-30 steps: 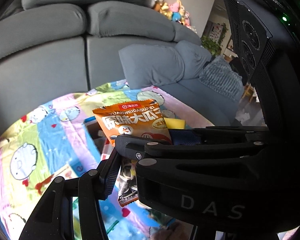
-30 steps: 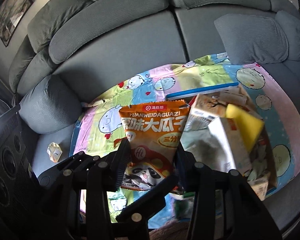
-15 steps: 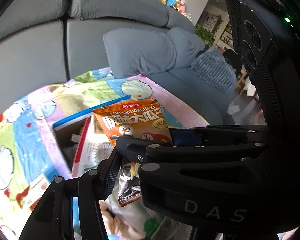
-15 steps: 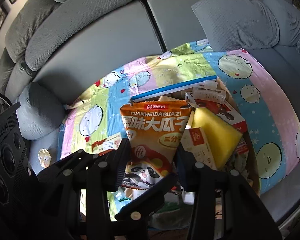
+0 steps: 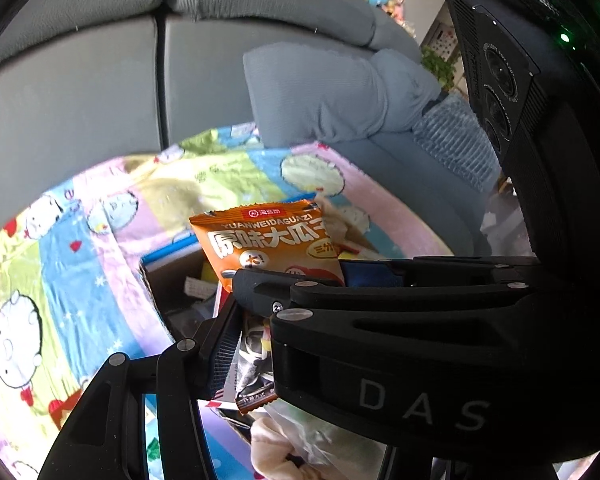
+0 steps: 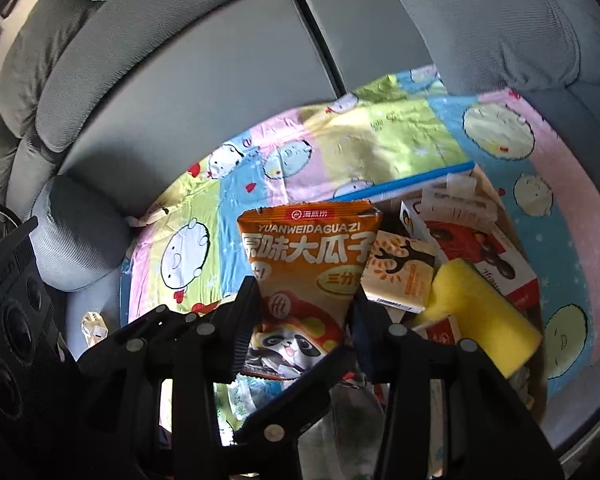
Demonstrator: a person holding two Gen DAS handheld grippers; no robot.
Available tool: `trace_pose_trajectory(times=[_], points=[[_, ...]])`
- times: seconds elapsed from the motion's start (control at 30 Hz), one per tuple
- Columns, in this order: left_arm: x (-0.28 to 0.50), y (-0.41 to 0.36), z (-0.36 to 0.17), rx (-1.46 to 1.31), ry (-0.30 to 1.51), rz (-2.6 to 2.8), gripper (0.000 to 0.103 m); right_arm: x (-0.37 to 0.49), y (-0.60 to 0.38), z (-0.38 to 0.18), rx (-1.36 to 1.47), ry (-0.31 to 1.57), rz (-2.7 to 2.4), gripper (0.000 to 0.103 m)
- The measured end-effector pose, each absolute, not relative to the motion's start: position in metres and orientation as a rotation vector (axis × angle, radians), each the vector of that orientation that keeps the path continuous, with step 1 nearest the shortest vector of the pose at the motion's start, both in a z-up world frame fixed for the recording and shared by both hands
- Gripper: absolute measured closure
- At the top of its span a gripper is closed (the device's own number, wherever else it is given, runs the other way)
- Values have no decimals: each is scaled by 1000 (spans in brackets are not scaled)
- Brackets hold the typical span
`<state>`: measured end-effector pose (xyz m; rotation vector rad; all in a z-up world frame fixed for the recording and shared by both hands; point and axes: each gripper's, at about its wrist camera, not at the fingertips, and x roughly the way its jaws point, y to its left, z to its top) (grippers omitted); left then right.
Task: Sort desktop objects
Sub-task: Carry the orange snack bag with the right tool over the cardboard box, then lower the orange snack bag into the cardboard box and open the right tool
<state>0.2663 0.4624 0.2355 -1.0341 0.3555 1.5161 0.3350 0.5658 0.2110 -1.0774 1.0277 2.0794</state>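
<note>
Above box rim: both tongs, left and right, clamp seed packet.

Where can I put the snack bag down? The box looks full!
Bare blanket lies left of the box, up to the sofa back. More lies right of the box, below the pillow. Inside the box, sponge and cartons crowd together.
</note>
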Motion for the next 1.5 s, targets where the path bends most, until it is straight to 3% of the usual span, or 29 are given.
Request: trace_pose_trajectory(times=[0.43, 0.67, 0.87, 0.97, 1.1, 1.5], points=[[263, 470, 214, -1078, 341, 1449, 47, 335, 575, 187, -1132, 1028, 1986, 58], [258, 469, 213, -1093, 320, 1442, 45, 333, 573, 188, -1128, 994, 1968, 52], [254, 465, 213, -1105, 310, 1457, 39, 330, 571, 193, -1129, 942, 1966, 40], [251, 462, 214, -1102, 288, 1464, 38, 327, 568, 198, -1119, 902, 1979, 40], [244, 458, 216, -1104, 277, 1491, 25, 327, 566, 201, -1104, 911, 1986, 39], [243, 426, 238, -1062, 203, 1544, 19, 324, 536, 228, -1068, 824, 2044, 33]])
